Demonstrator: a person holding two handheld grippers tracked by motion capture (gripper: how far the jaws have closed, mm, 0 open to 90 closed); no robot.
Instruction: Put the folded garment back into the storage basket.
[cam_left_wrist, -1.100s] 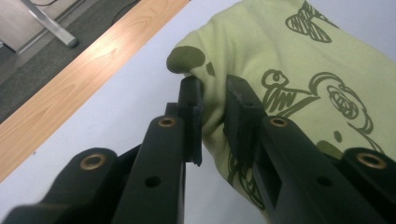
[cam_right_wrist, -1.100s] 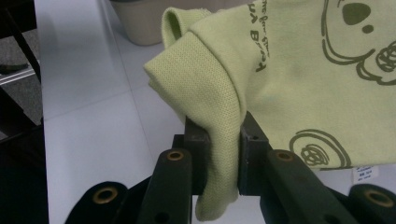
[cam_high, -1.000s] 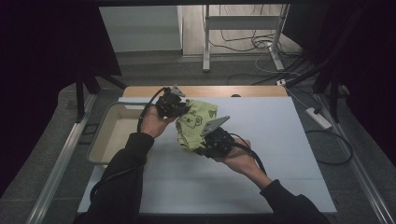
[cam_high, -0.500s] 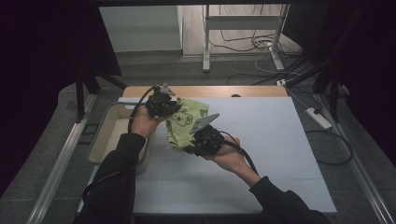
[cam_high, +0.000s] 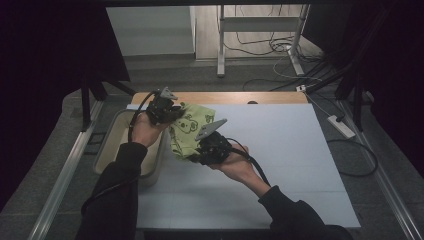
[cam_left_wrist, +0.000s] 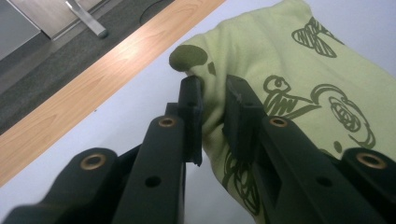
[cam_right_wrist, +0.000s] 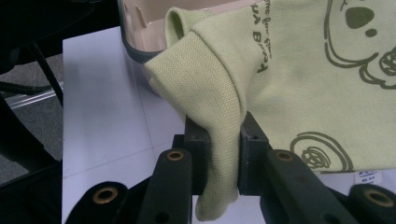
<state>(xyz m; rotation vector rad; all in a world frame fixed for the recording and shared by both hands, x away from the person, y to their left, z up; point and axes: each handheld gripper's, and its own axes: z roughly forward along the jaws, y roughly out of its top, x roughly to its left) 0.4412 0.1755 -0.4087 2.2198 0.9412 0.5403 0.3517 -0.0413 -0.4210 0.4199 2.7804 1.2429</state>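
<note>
A light green cloth (cam_high: 189, 131) printed with dark cartoon drawings hangs lifted off the white table between both hands. My left gripper (cam_high: 170, 111) is shut on its upper edge; in the left gripper view the cloth (cam_left_wrist: 289, 88) is pinched between the jaws of the gripper (cam_left_wrist: 214, 109). My right gripper (cam_high: 197, 152) is shut on the lower part; in the right gripper view a folded edge of the cloth (cam_right_wrist: 219, 126) runs down between the jaws of the gripper (cam_right_wrist: 219, 154).
A beige bin (cam_high: 117, 145) stands at the table's left edge, just left of the cloth, its rim (cam_right_wrist: 140, 46) close behind the fold. A wooden strip (cam_high: 260, 97) borders the far side. The white table top (cam_high: 280, 150) stretches to the right.
Both hands have carried the cloth to the left, toward the bin, and slightly up. Both grips have stayed the same.
</note>
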